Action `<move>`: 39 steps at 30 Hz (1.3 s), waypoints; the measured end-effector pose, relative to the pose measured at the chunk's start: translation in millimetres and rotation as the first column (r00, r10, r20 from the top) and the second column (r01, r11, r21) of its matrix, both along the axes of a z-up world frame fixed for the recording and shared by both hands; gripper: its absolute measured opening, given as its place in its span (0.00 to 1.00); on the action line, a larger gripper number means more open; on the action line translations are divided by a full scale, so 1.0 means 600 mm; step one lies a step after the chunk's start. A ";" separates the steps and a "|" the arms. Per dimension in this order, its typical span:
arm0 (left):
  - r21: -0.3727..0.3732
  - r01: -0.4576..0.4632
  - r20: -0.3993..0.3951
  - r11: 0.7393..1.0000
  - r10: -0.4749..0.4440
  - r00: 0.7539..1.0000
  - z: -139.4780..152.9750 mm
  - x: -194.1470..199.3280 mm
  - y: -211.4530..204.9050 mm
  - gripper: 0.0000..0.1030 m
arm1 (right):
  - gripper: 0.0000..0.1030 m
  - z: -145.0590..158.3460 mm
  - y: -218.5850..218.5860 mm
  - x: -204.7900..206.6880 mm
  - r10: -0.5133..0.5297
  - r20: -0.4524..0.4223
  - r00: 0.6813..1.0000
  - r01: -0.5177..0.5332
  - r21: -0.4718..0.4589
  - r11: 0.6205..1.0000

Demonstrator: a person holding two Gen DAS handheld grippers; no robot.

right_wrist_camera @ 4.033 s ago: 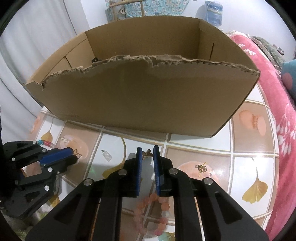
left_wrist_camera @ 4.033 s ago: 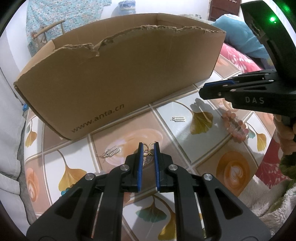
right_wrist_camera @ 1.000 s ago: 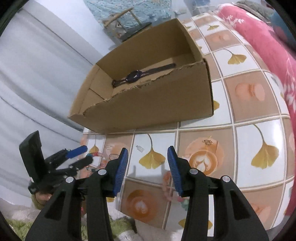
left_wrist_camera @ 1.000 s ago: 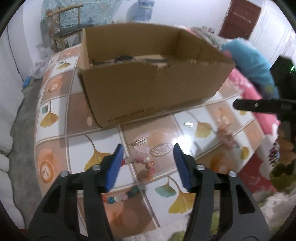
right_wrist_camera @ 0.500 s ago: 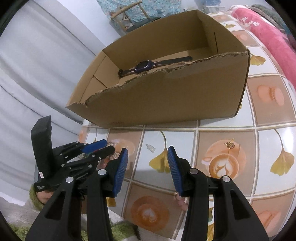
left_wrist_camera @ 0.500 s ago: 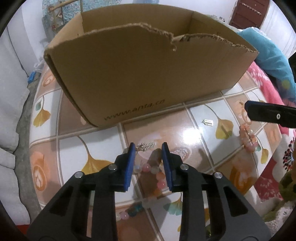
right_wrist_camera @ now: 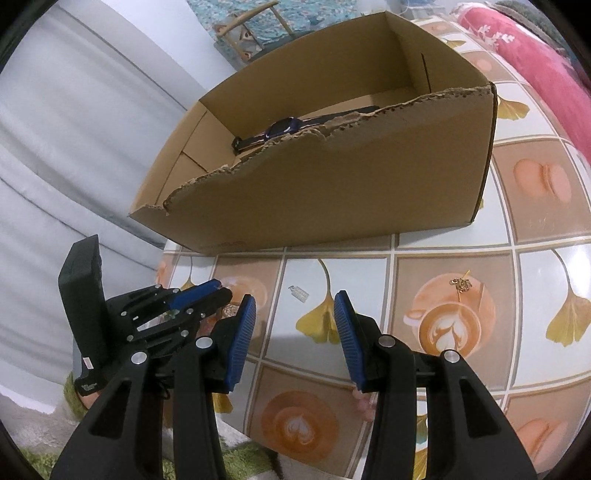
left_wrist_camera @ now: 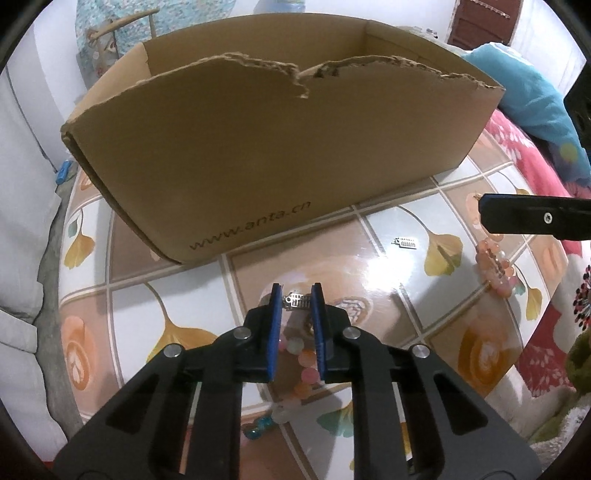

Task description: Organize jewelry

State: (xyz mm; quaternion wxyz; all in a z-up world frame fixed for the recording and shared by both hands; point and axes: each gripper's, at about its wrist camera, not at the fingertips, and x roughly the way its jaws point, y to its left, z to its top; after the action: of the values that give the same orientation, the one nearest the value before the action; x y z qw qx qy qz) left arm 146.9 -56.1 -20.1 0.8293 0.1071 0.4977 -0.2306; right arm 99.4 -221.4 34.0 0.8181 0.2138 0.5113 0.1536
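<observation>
Left gripper pinching silver charm — long axis crosswise; right gripper wide

A home, most likely a bedroom or living room. The work surface is a table covered in a glossy cloth printed with ginkgo leaves, macarons and latte art. At 1 o'clock in the right wrist view lies a pink floral quilt; at 12 o'clock stands a wooden chair draped in blue patterned fabric. The left wrist view shows a water jug (only partly visible) at 12 o'clock and a dark wooden door at 1 o'clock.
</observation>
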 end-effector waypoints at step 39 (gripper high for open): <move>-0.015 -0.012 0.009 1.000 0.012 1.000 0.005 -0.009 0.011 0.14 | 0.17 -0.047 0.115 0.041 0.327 0.044 0.944 -0.291 -0.359 0.887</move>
State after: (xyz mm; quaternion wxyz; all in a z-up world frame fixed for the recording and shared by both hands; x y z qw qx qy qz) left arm 141.7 -49.6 -16.9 0.8336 0.0991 0.4929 -0.2288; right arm 123.9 -152.1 5.9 0.8332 -0.0267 0.5148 0.2000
